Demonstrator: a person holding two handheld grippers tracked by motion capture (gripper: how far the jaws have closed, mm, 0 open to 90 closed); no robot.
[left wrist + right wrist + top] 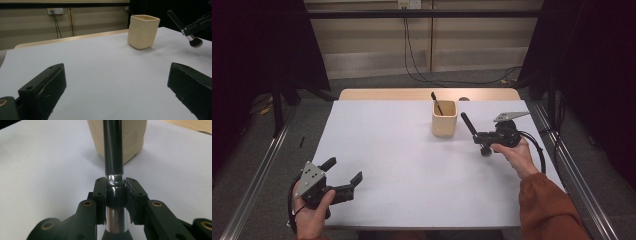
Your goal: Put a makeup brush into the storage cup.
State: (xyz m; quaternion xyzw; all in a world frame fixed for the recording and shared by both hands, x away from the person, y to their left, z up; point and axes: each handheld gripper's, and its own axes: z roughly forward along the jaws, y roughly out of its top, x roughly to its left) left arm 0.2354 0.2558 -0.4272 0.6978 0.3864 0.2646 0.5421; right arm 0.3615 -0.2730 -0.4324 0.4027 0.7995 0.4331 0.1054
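1. Brush [113, 150]: in the right gripper view the top edge cuts off the far end of its handle, and the bottom edge cuts off the bristles.
2. Cup [117, 140]: in the same view its rim is beyond the top edge, and the handle covers the middle of its front wall.
3. Stick in the cup [436, 104]: in the high view its lower part is hidden inside the cup; too small to tell what it is.
4. Right gripper [200, 23]: in the left gripper view, right of the cup, the right edge cuts off its body.
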